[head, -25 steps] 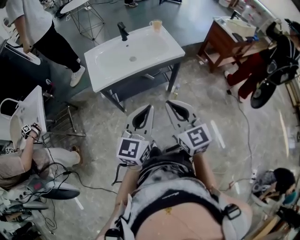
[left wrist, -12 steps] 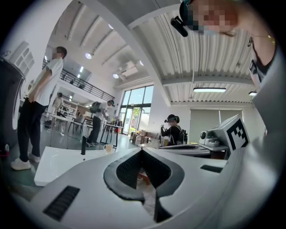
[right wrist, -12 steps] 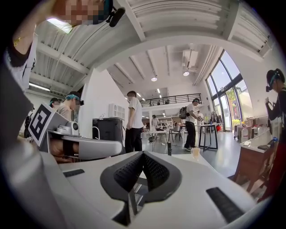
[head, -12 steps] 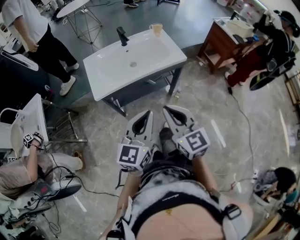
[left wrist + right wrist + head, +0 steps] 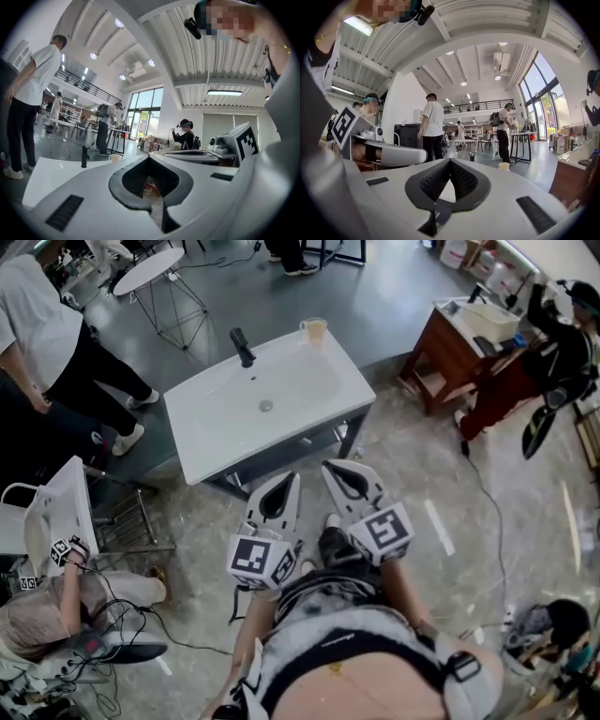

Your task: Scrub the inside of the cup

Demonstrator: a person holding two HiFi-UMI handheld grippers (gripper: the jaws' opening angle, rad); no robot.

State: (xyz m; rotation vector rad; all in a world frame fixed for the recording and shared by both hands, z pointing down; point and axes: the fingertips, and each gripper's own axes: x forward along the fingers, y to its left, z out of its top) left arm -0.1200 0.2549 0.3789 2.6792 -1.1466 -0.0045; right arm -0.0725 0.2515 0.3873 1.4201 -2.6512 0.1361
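A pale cup stands on the far right corner of a white washbasin, right of a black tap. Both grippers are held side by side in front of the basin, short of its front edge. My left gripper is shut with nothing in it, and so is my right gripper. The left gripper view shows the cup and tap far beyond the closed jaws of the left gripper. The right gripper view has the cup small past the right gripper.
A person stands left of the basin and another sits on the floor at lower left among cables. A brown wooden stand and a person are at the right. A round table stands behind.
The basin has come lower and nearer in the head view. Both grippers have closed in on its front edge, still shut and side by side.
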